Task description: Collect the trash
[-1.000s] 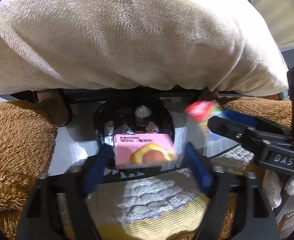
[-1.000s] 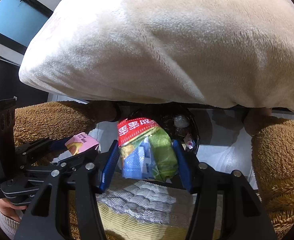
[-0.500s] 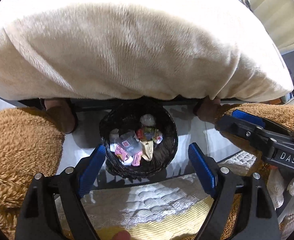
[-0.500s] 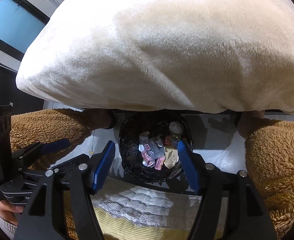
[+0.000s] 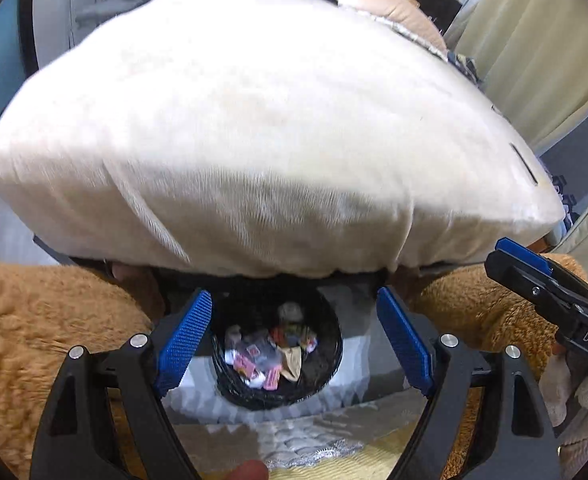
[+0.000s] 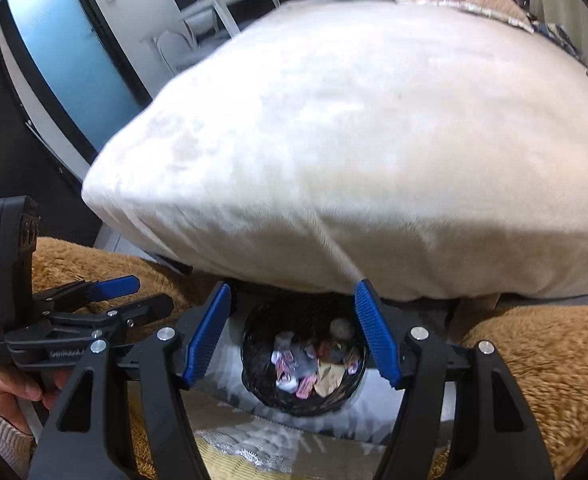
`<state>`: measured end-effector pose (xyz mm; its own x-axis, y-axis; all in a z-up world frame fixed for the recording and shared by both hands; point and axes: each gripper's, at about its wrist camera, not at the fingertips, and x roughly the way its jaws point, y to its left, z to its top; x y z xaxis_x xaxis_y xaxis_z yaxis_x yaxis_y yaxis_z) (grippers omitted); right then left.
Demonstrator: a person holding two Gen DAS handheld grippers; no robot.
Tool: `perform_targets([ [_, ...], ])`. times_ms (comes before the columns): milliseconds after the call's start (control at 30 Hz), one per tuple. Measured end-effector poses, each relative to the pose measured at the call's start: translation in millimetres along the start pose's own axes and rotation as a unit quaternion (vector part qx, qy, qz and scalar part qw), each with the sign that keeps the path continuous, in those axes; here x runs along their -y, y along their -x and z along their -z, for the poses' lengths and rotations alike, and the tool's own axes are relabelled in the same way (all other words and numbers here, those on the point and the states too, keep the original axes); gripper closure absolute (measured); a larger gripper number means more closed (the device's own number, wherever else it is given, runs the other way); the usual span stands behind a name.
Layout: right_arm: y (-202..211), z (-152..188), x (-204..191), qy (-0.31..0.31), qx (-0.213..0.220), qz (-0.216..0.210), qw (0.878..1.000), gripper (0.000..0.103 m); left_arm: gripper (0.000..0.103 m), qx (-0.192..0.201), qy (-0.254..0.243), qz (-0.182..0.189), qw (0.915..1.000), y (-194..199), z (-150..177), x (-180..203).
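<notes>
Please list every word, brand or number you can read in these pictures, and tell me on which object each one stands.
"DAS": white letters on the black body of the right gripper, seen in the left wrist view.
Small white label on the left gripper, right wrist view: too blurred to read.
Print on the wrappers in the black trash bin: too small to read.

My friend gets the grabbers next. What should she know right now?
Left gripper: open, nothing between its pads.
Right gripper: open, nothing in it either.
Trash: wrappers lie in the black bin on the floor, below both grippers, just under the edge of the cream blanket.
Done: those wrappers are binned.
Left: no other trash shows in these views; look around for more.
</notes>
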<state>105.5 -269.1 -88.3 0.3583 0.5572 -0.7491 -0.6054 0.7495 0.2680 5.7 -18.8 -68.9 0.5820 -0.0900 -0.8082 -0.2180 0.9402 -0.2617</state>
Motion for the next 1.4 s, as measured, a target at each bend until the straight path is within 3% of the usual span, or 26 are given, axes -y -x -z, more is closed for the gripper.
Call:
perform_targets([
  [233, 46.7, -11.6, -10.0, 0.025, 0.063, 0.012, 0.998, 0.038, 0.02, 0.076, -0.032, -0.003, 0.9966, 54.0, -21.5, 12.6],
  [533, 104.5, -51.0, -28.6, 0.058, 0.126, 0.036, 0.99, 0.038, 0.02, 0.16, -0.093, -0.011, 0.9826, 124.8, -42.9, 43.0],
  [633, 123.4, -55.5, -32.9, 0.07, 0.145, 0.045, 0.986, 0.032, 0.02, 0.172, -0.107, -0.012, 0.9791, 139.9, -44.6, 53.8],
  [733, 133.6, -60.3, -36.6, 0.077, 0.157, 0.049, 0.983, 0.027, 0.008, 0.184, -0.118, -0.007, 0.9758, 153.9, -42.9, 61.1],
  [867, 144.6, -66.6, -39.4, 0.086, 0.168, 0.054, 0.981, 0.004, 0.006, 0.196, -0.134, -0.015, 0.9713, 163.8, -40.2, 69.7],
  [933, 149.5, -68.6, -42.1, 0.095, 0.175, 0.061, 0.978, 0.004, 0.006, 0.195, -0.142, -0.027, 0.9702, 164.0, -39.6, 72.3],
  [1400, 165.6, -80.5, -40.6, 0.092, 0.173, 0.063, 0.979, 0.004, 0.006, 0.189, -0.144, -0.001, 0.9713, 167.2, -37.6, 70.7],
])
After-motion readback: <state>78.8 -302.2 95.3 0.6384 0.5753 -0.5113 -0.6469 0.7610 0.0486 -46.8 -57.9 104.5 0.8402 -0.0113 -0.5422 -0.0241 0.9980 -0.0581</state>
